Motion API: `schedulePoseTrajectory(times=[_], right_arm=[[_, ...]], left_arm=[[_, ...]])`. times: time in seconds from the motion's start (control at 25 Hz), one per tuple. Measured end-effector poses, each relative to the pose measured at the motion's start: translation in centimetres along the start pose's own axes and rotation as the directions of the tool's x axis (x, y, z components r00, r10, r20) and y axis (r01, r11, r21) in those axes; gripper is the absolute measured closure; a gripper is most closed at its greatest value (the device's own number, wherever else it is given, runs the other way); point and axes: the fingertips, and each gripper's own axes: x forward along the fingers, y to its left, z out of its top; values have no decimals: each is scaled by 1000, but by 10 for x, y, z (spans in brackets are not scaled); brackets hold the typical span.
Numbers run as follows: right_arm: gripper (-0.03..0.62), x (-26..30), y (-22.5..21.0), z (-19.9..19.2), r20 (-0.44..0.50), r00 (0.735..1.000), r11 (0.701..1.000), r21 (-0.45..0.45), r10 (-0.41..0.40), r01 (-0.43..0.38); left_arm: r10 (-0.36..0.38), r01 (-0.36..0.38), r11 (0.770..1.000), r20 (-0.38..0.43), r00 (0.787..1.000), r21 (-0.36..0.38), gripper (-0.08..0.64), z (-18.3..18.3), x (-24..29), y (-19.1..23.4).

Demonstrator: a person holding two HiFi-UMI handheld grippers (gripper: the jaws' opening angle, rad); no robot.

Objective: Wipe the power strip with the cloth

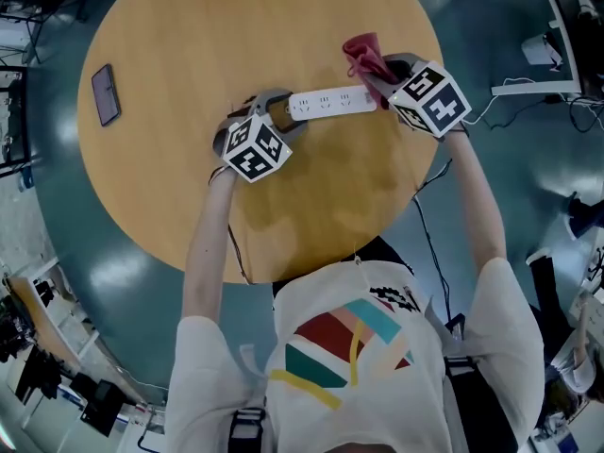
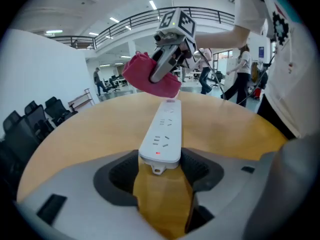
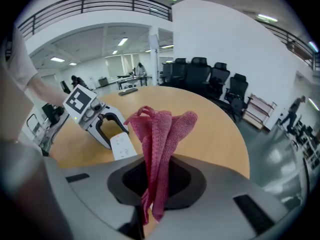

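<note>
A white power strip (image 1: 330, 101) lies on the round wooden table (image 1: 189, 26), toward its right side. My left gripper (image 1: 281, 114) has its jaws round the strip's left end. In the left gripper view the strip's near end (image 2: 161, 143) sits between the dark pads, which touch both its sides, and a small red light glows on it. My right gripper (image 1: 382, 78) is shut on a bunched red cloth (image 1: 363, 55) just above the strip's right end. The cloth (image 3: 159, 134) stands up from between its jaws, with the strip (image 3: 121, 146) beyond it.
A dark phone (image 1: 106, 93) lies near the table's left edge. Cables and a white stand (image 1: 533, 85) are on the floor to the right. Black office chairs (image 3: 215, 81) stand beyond the table, and people walk in the background.
</note>
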Motion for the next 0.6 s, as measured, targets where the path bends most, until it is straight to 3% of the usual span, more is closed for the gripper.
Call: schedulePoseTrajectory(times=[0.12, 0.2, 0.28, 0.4, 0.52, 0.6], right_arm=[[554, 9, 5, 33, 12, 998, 992, -107, 69, -67], [554, 19, 11, 42, -1, 993, 978, -168, 122, -120], [552, 31, 21, 48, -28, 981, 953, -230, 195, -196], [554, 50, 40, 59, -95, 946, 889, -325, 309, -323], [552, 70, 57, 69, -194, 908, 814, -402, 372, -419], [552, 82, 63, 74, -254, 885, 766, -444, 389, -464]], left_arm=[[95, -92, 993, 32, 995, -76, 252, 4, -10, 14], [125, -113, 983, 76, 989, -145, 252, 10, -20, 20], [123, -99, 976, 116, 986, -193, 252, 18, -32, 23], [66, -29, 969, 144, 987, -247, 255, 28, -43, 18], [119, -88, 965, 113, 986, -246, 490, 26, -43, 21], [137, -111, 966, 95, 986, -234, 517, 24, -38, 21]])
